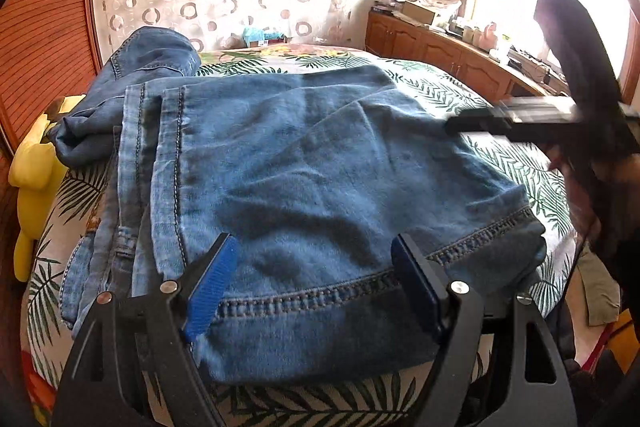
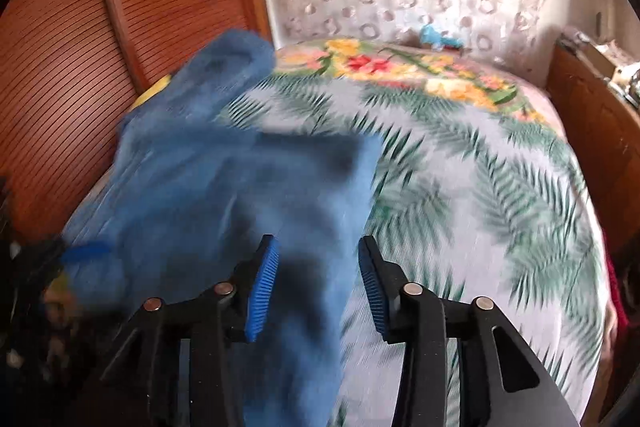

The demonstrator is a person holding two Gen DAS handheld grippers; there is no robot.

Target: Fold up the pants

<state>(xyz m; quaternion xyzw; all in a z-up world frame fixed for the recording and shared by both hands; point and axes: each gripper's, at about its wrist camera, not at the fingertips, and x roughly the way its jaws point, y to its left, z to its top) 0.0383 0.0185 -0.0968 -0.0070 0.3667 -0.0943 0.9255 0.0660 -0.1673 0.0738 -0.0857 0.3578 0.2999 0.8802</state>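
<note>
Blue jeans [image 1: 304,179] lie folded on the bed, the hem edge nearest me, a bunched part [image 1: 152,63] at the far left. My left gripper [image 1: 316,283] is open, its blue pads either side of the near hem, just above the cloth. My right gripper [image 2: 318,287] is open and empty over the jeans' right edge [image 2: 248,187]; this view is blurred by motion. The right gripper also shows in the left wrist view [image 1: 520,119] at the right, above the jeans.
The bed has a palm-leaf and flower cover [image 2: 480,167]. A yellow soft toy [image 1: 36,163] lies at the bed's left edge by a wooden slatted wall [image 2: 80,27]. A wooden cabinet [image 1: 448,51] with clutter stands at the right under a bright window.
</note>
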